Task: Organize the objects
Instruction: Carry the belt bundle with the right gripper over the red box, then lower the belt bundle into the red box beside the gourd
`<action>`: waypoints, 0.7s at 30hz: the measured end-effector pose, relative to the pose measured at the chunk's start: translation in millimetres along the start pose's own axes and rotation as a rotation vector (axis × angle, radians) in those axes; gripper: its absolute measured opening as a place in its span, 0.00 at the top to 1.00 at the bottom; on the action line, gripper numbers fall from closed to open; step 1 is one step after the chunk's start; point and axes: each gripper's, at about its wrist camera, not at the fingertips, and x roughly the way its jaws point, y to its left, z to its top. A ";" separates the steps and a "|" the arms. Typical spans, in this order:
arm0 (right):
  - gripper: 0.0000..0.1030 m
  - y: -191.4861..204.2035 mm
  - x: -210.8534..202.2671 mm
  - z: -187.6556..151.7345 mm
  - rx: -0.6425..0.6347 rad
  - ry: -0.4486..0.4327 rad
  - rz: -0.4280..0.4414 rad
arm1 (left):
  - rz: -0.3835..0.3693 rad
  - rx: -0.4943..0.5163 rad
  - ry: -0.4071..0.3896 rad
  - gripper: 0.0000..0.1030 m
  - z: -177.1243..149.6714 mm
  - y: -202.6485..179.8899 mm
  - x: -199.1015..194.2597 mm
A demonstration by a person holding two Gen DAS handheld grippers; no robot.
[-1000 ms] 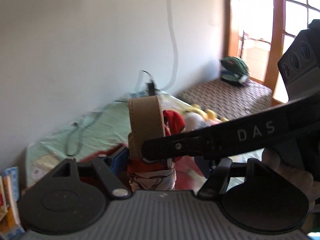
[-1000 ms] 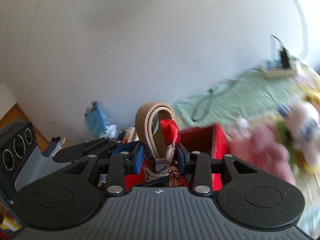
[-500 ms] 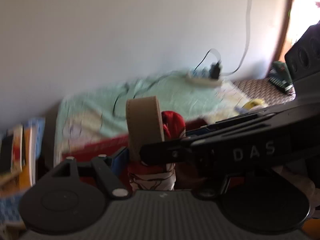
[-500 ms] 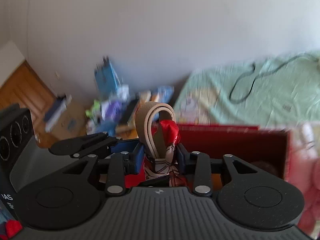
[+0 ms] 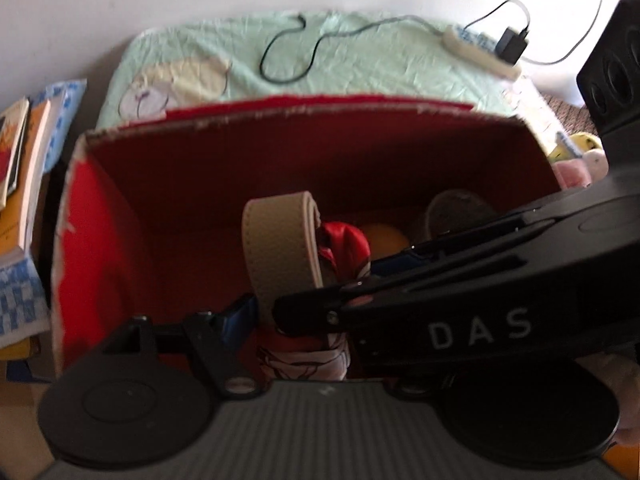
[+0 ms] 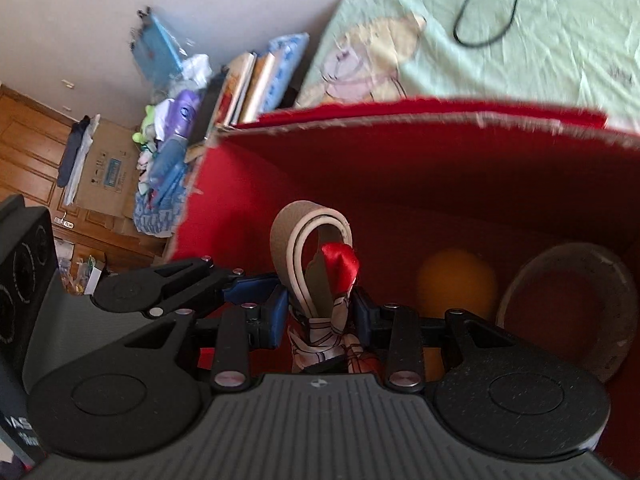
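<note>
A looped beige strap (image 5: 280,248) (image 6: 288,240) with a red patterned scarf (image 5: 344,244) (image 6: 340,264) tied round it is held above the open red box (image 5: 280,152) (image 6: 440,160). My right gripper (image 6: 320,312) is shut on the scarf-wrapped base of the strap. It crosses the left wrist view as a black arm marked DAS (image 5: 476,326). My left gripper (image 5: 308,312) grips the same bundle from the side, and its right finger is hidden behind the right gripper. Inside the box lie an orange ball (image 6: 456,280) and a grey round bowl (image 6: 568,250).
The box stands on a bed with a pale green sheet (image 5: 360,56). A black cable and a white power strip (image 5: 480,48) lie on the sheet. Books (image 6: 244,84) and clutter are stacked left of the bed. Soft toys (image 5: 576,160) lie right of the box.
Both grippers have carried the strap and scarf from in front of the wall down over the open red box. The box interior now fills both views.
</note>
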 end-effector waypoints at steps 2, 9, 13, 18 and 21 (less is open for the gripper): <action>0.64 -1.8 2.4 -1.2 0.012 0.010 -0.008 | 0.000 -0.012 0.033 0.32 3.1 0.0 7.1; 0.69 -6.9 9.3 -4.8 -0.008 0.014 -0.099 | 0.006 -0.016 0.091 0.35 7.1 -3.7 15.4; 0.79 -16.7 10.3 -7.8 0.013 -0.009 -0.113 | 0.008 -0.007 0.082 0.35 4.1 -1.9 11.8; 0.76 -23.5 0.2 -9.2 0.046 -0.052 -0.084 | 0.012 0.024 0.029 0.31 -4.9 3.5 -6.8; 0.77 -24.2 -6.1 -7.9 0.045 -0.077 -0.063 | 0.046 0.040 -0.010 0.29 -9.8 7.0 -17.8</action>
